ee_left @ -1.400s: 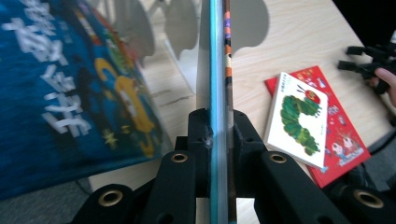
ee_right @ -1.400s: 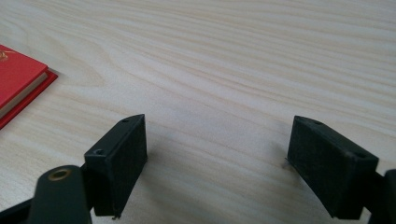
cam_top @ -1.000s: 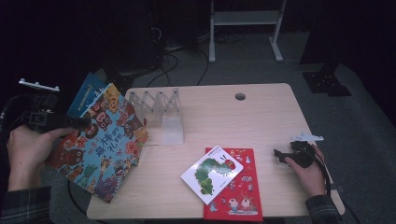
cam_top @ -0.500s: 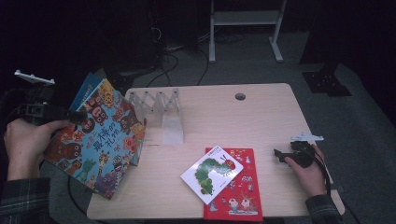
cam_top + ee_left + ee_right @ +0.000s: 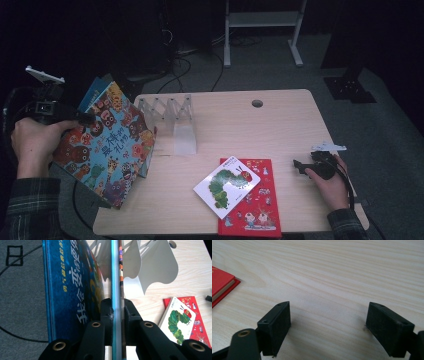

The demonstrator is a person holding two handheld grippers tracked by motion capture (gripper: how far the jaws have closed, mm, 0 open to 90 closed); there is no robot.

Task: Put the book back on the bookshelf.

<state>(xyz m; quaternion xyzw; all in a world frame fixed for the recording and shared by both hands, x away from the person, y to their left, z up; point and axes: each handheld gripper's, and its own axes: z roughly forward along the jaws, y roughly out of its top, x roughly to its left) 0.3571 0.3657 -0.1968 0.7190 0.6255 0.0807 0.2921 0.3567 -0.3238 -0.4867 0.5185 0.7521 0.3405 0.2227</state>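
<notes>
Left tongs (image 5: 117, 315) pinch two picture books (image 5: 107, 142) together by their edges, the owl-covered one in front and a blue one behind; they hang tilted off the counter's (image 5: 280, 125) left edge, just beside the white accordion rack (image 5: 170, 112), probably bound for its slots. Right tongs (image 5: 328, 327) stand wide and empty, resting low over bare wood near the red book (image 5: 252, 200) with the caterpillar book (image 5: 227, 185) on it, likely waiting their turn.
</notes>
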